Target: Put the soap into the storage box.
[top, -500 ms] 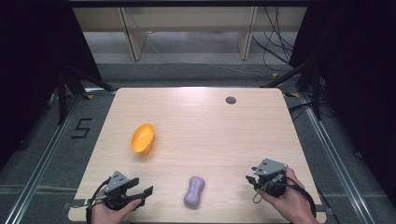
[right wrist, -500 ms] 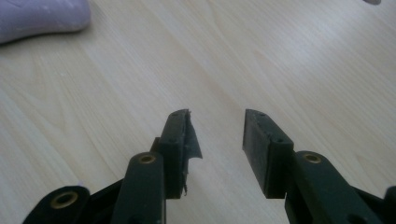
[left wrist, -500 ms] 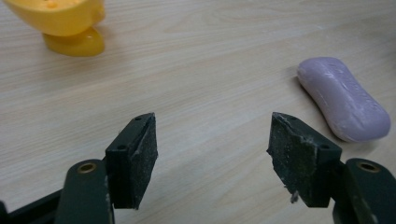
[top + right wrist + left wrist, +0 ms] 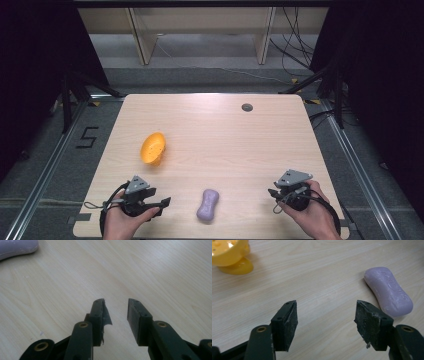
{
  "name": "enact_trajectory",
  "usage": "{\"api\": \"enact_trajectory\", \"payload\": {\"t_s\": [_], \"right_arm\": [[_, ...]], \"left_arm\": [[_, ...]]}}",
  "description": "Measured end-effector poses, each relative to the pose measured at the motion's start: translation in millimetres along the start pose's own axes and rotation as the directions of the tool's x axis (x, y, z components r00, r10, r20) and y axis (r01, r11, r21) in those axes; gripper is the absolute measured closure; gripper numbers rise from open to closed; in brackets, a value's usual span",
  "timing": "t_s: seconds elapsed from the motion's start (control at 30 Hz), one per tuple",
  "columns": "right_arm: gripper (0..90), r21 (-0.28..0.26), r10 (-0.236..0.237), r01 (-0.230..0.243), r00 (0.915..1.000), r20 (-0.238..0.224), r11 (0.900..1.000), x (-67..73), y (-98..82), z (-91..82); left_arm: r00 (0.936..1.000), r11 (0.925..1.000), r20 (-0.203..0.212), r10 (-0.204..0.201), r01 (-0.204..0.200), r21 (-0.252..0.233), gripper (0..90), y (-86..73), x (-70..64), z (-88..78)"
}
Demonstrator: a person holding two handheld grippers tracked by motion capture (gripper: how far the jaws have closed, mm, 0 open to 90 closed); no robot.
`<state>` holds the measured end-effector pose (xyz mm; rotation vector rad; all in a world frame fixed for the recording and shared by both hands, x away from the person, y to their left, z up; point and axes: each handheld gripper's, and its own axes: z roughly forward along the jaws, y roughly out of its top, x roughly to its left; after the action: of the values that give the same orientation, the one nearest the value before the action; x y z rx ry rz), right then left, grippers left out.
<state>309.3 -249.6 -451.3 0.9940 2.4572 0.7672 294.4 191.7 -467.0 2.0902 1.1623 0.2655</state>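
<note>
A lilac bar of soap [image 4: 207, 205] lies near the table's front edge, between my two grippers. An orange dish with holes [image 4: 153, 148] rests tilted on the left half of the table. My left gripper [image 4: 164, 202] sits low at the front left, pointing right toward the soap. In the left gripper view its jaws [image 4: 325, 315] stand wide open over bare wood, with the soap [image 4: 388, 291] just beyond the right jaw and the dish [image 4: 229, 252] at the upper left. My right gripper [image 4: 272, 192] is at the front right. Its jaws [image 4: 116, 308] are open by a narrower gap with nothing between them, and the soap [image 4: 15, 247] lies far off.
The light wooden table [image 4: 225, 135] has a small dark round grommet [image 4: 247, 107] near its far edge. Cables trail from both grippers over the front edge. Beyond the table are a grey floor, loose cables and a pale shelf frame [image 4: 200, 30].
</note>
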Motion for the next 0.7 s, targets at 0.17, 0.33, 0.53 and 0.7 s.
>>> {"api": "enact_trajectory", "payload": {"t_s": [0.17, 0.33, 0.53, 0.7], "right_arm": [[65.4, 0.001, 0.0, 0.0, 1.0, -0.001, 1.0, 0.3, 0.2, 0.3], [64.5, 0.006, 0.001, -0.001, 1.0, -0.005, 1.0, 0.0, 0.6, 0.6], [63.8, 0.007, -0.004, 0.004, 1.0, -0.003, 1.0, 0.6, 1.0, 1.6], [63.4, 0.009, -0.005, 0.005, 0.9999, -0.012, 1.0, -0.5, 1.1, 2.8]], "left_arm": [[0.9992, 0.999, 0.019, -0.035, 0.034, 0.028, 35.1, 14.8, -12.5, 8.9], [0.9994, 0.9946, 0.032, 0.01, -0.013, 0.103, 35.8, 32.0, -25.6, 13.0], [0.9984, 0.9784, 0.056, 0.007, -0.019, 0.206, 35.4, 48.6, -41.2, 24.0], [0.9965, 0.9641, 0.083, 0.001, -0.023, 0.264, 33.5, 60.2, -55.4, 37.3]]}}
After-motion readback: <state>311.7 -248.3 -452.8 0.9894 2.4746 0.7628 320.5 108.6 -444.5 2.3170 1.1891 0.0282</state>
